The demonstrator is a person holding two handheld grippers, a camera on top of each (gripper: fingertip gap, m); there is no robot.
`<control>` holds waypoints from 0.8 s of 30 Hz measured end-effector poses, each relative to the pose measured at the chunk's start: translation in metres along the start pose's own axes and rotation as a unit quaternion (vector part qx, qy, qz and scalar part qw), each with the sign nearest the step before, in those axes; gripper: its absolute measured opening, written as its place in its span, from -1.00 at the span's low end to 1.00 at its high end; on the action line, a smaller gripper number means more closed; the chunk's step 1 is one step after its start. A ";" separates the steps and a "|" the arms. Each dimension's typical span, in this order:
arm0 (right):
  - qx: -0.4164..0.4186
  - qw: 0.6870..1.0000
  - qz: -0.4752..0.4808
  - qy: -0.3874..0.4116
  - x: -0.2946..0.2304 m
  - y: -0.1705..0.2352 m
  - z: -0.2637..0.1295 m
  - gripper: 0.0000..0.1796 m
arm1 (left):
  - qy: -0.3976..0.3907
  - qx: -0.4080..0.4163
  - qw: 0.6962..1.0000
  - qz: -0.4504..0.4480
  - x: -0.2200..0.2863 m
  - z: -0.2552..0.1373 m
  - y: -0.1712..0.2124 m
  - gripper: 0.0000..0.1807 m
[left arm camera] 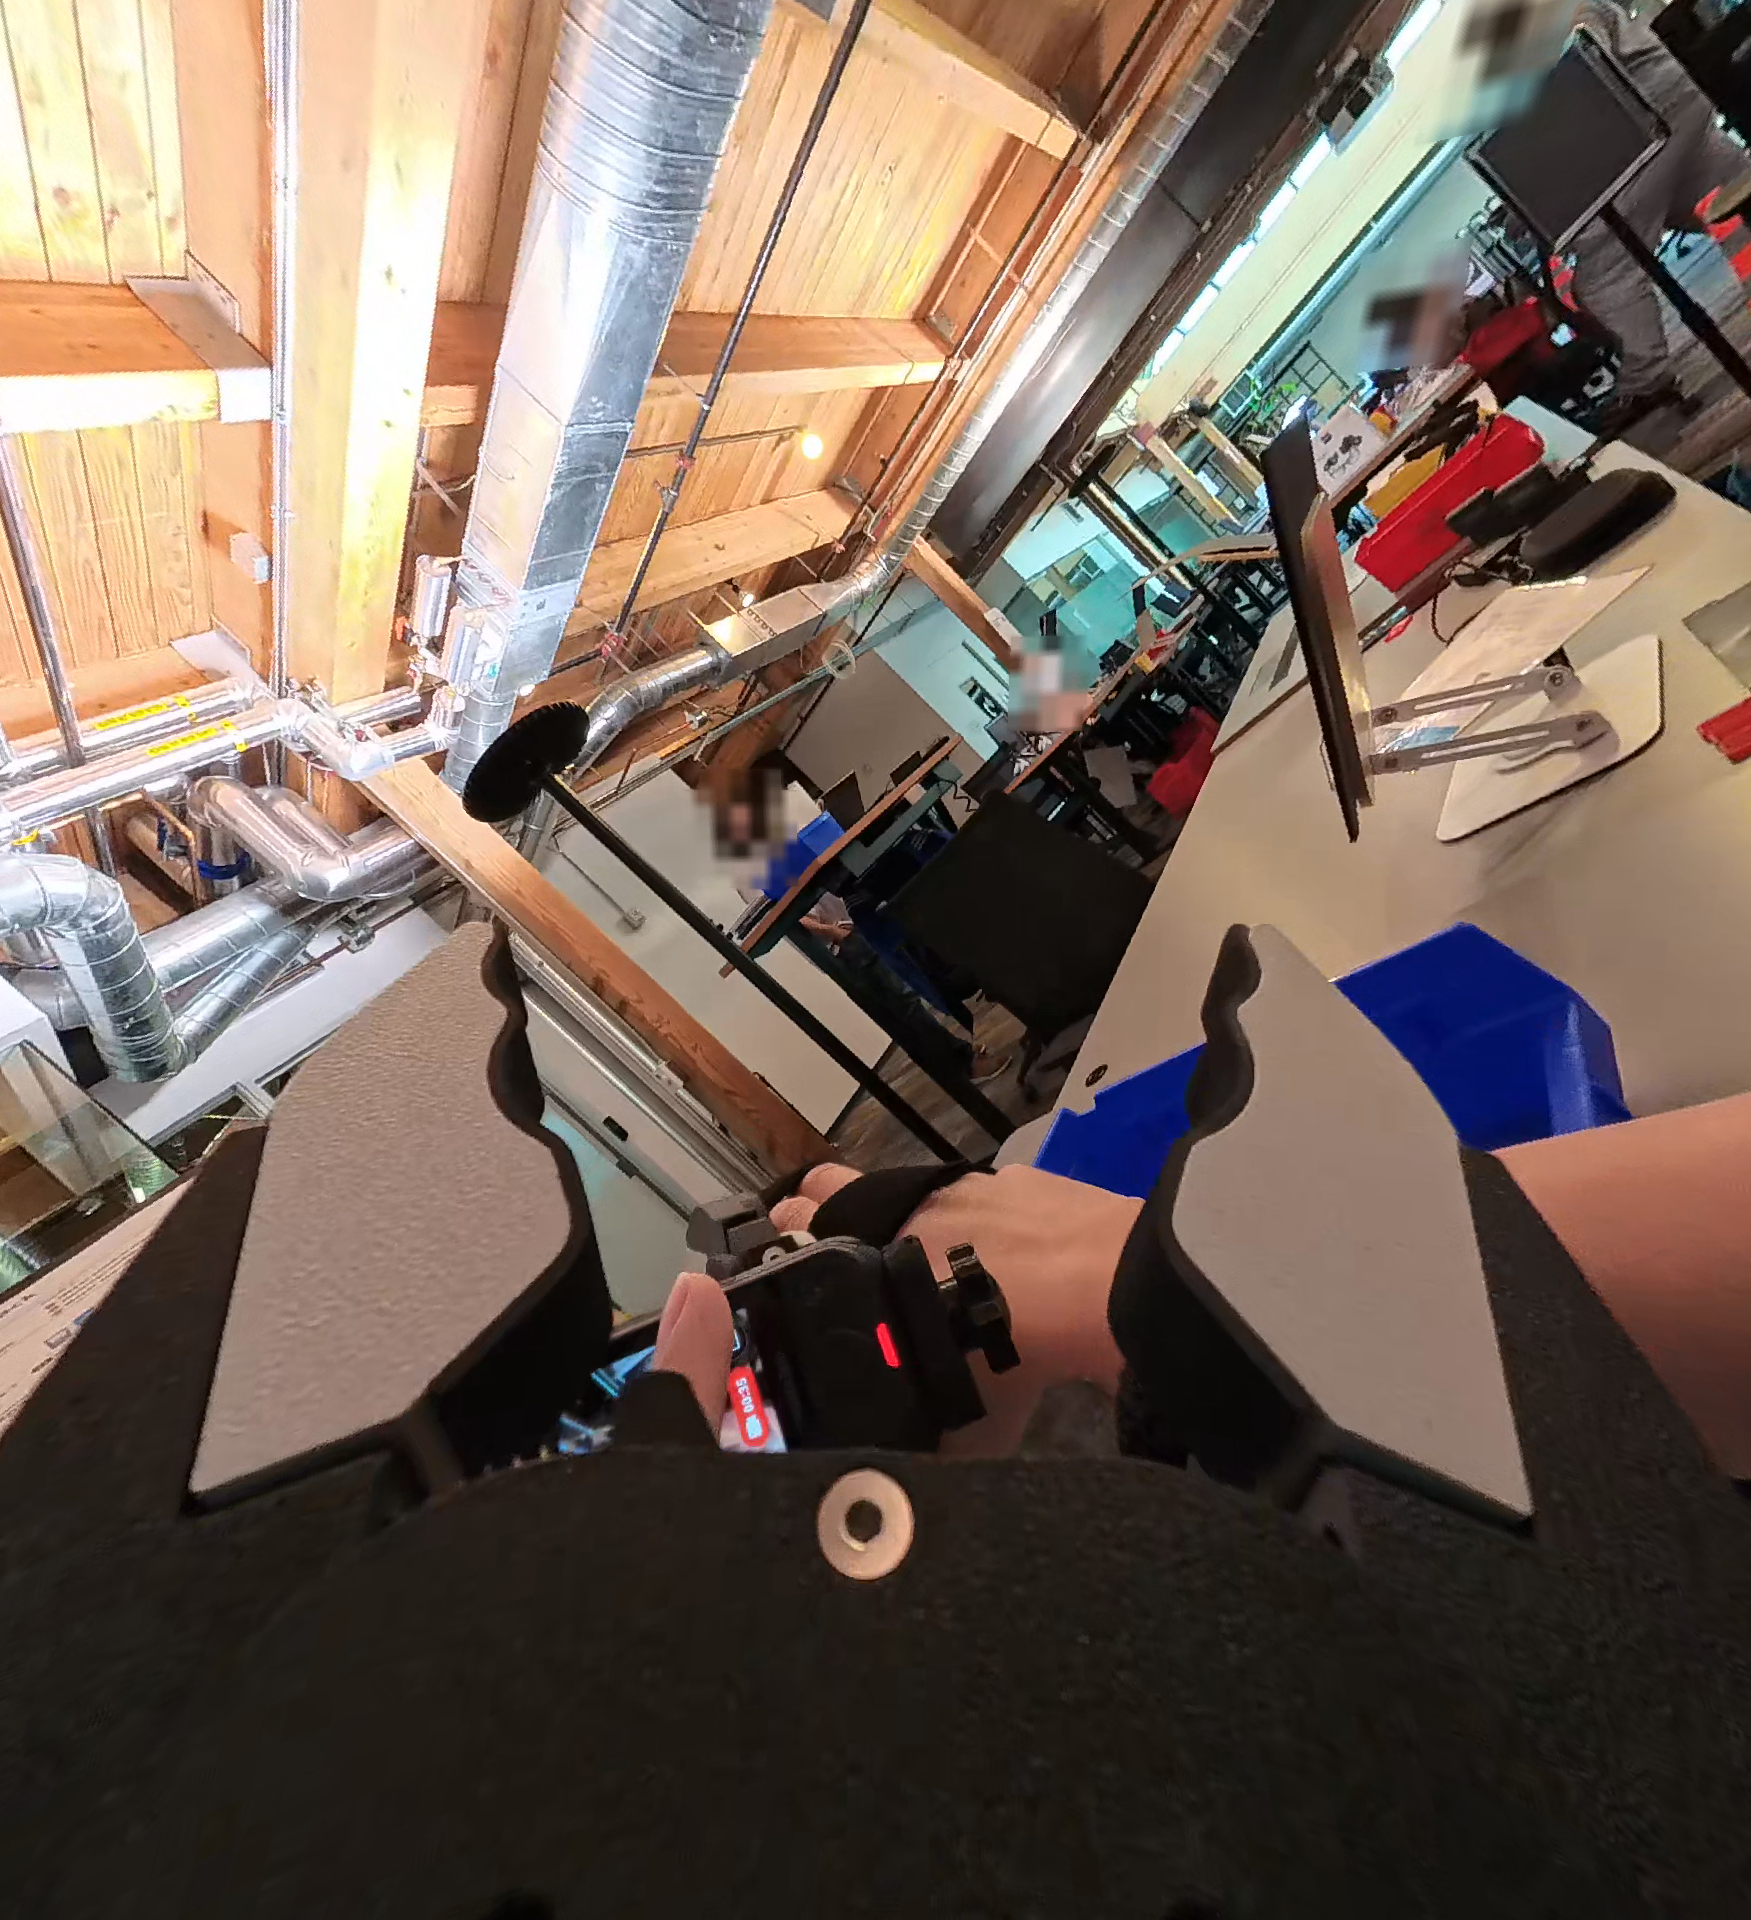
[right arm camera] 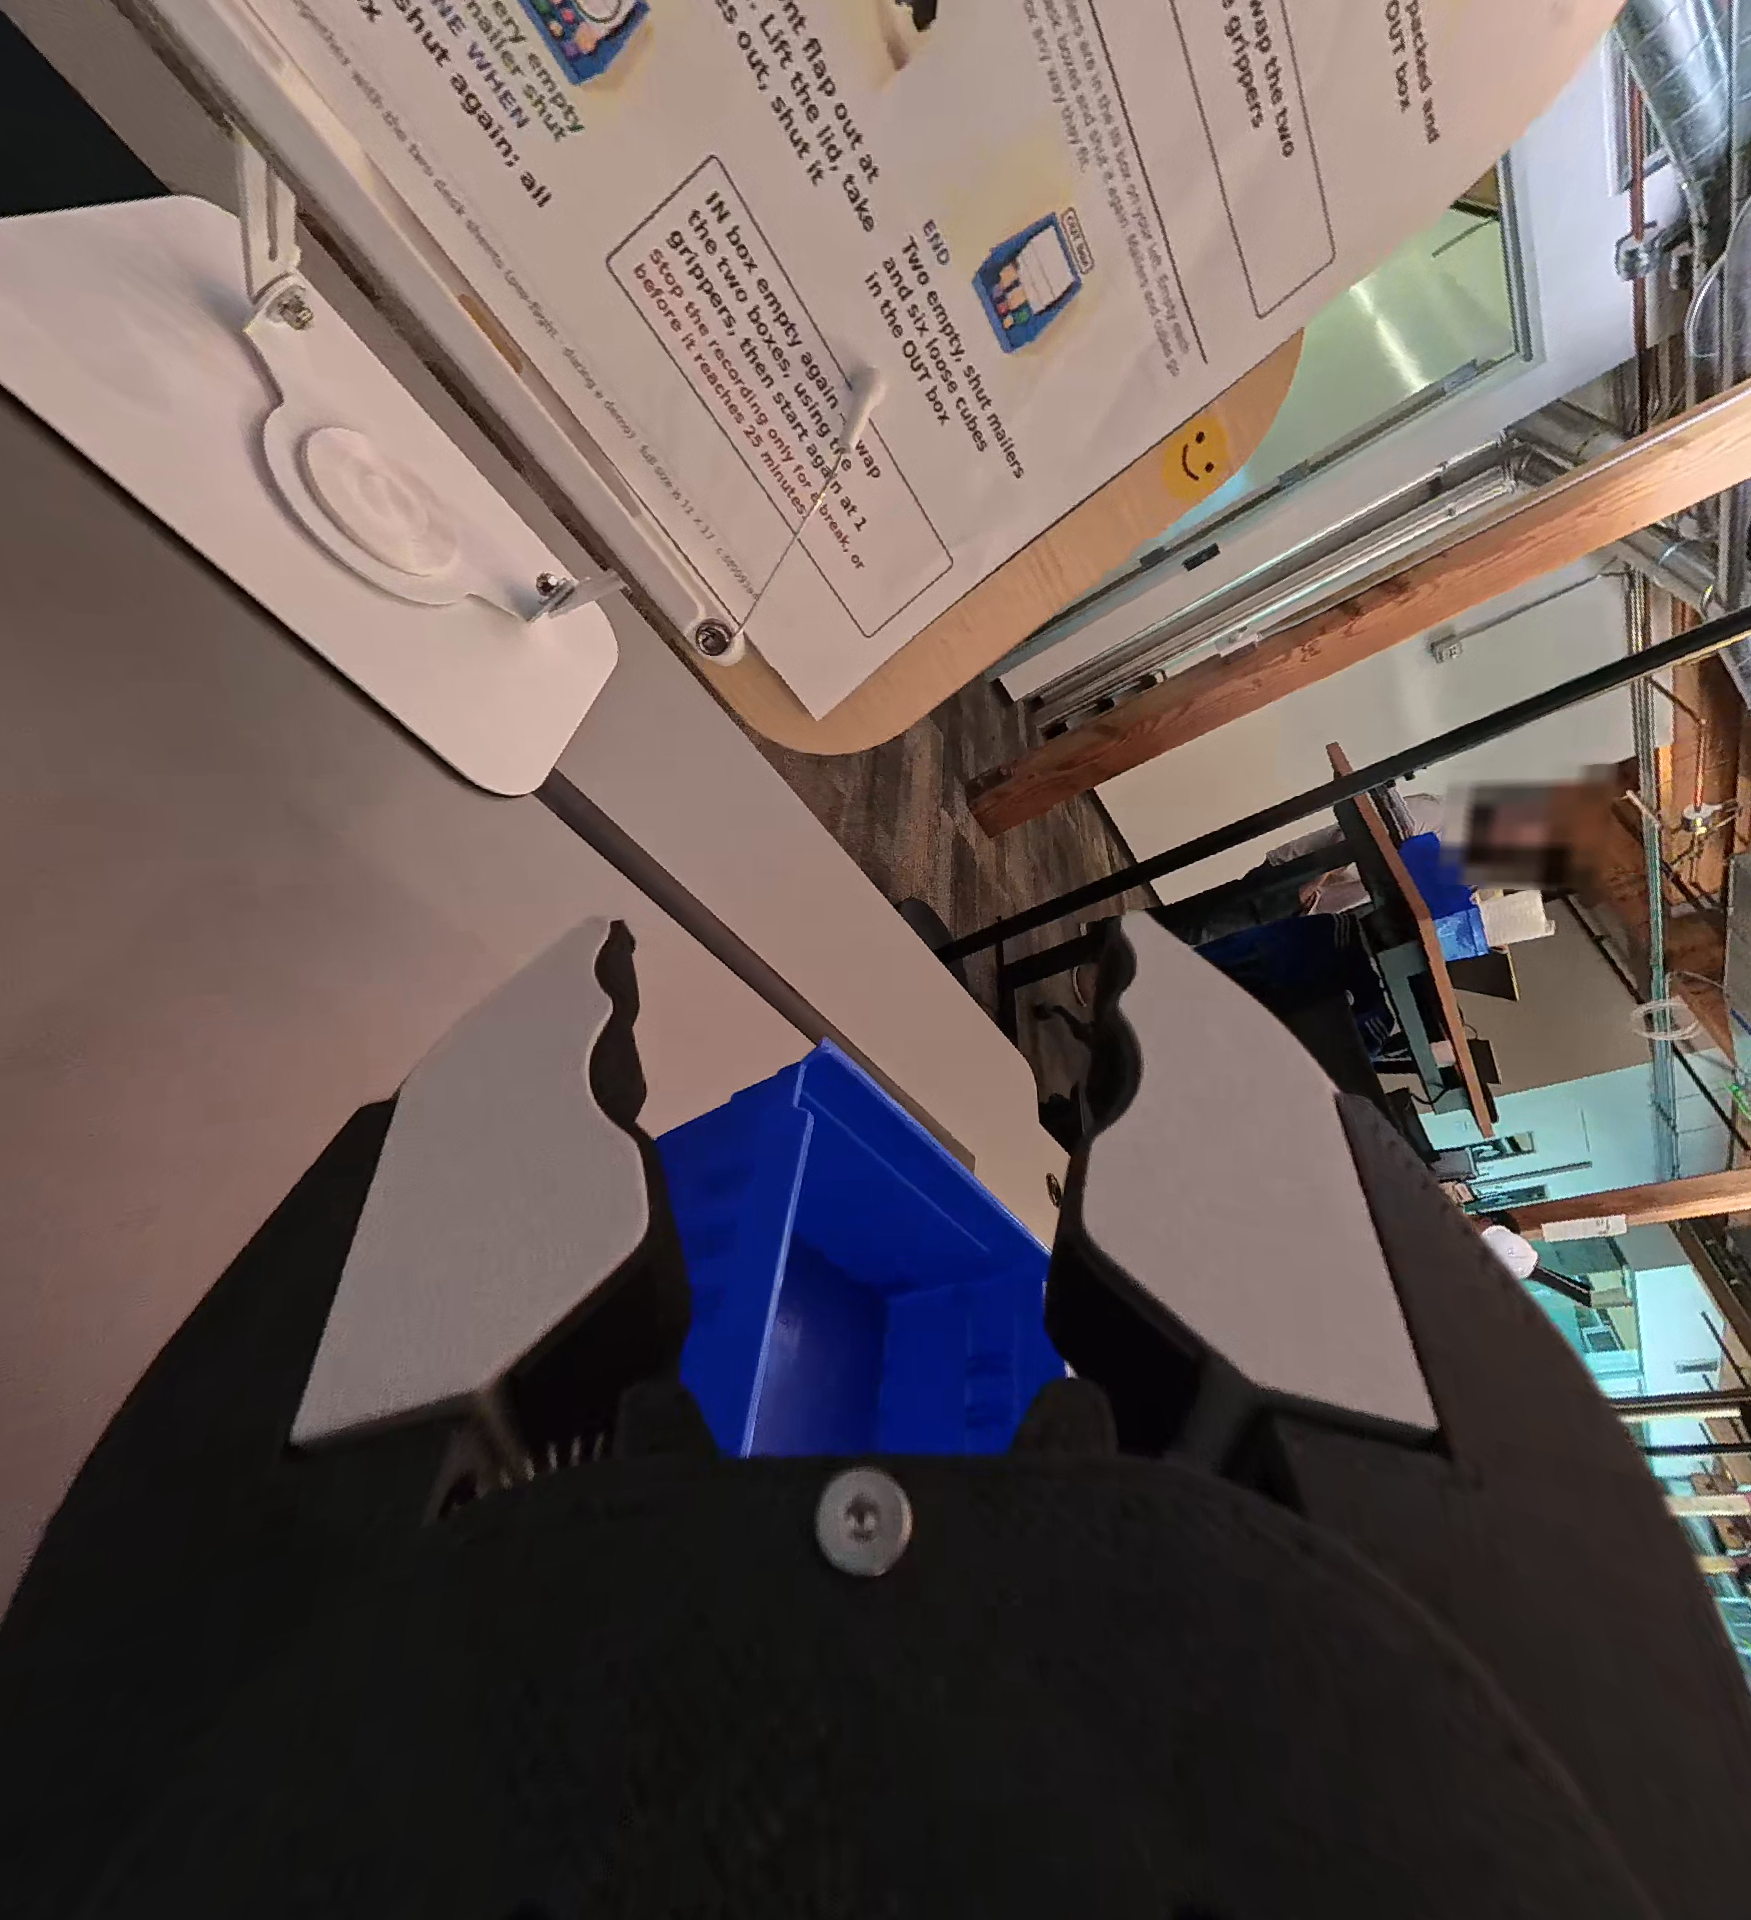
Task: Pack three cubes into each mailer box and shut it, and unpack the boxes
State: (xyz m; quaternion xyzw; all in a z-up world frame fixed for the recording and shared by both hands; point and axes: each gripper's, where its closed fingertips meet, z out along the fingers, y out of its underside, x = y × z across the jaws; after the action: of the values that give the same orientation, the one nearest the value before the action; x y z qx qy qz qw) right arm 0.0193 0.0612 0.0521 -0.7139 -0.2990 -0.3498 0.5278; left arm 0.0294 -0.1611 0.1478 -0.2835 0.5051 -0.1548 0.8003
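No cubes or mailer boxes show in either view. My left gripper [left arm camera: 871, 956] is open and empty, held up in the air and tilted towards the ceiling. Between its fingers I see a person's gloved hand [left arm camera: 1006, 1226] holding the back of the other gripper [left arm camera: 850, 1340]. A blue bin [left arm camera: 1473, 1029] sits on the white table [left arm camera: 1473, 883] behind the right finger. My right gripper [right arm camera: 866, 935] is open and empty, just above the blue bin [right arm camera: 850, 1278] near the table's edge. The bin's contents are hidden.
A monitor on a white stand [left arm camera: 1536, 727], a red bin [left arm camera: 1442, 499] and a small red item [left arm camera: 1749, 717] stand farther along the table. A printed sheet on a stand [right arm camera: 850, 260] with a white base [right arm camera: 258, 468] is beside the blue bin. People sit at desks beyond. One gripper's finger ends stand about 25 cm off the other's.
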 end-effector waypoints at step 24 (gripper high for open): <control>0.015 0.995 0.059 -0.077 -0.008 0.008 0.014 -0.04 | -0.081 -0.015 0.996 -0.025 -0.070 -0.030 -0.013 0.32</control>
State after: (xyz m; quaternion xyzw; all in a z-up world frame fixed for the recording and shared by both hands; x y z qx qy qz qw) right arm 0.0235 0.0725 0.0387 -0.7468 -0.3015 -0.2580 0.5337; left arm -0.0277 -0.1423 0.1964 -0.3201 0.4333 -0.1434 0.8302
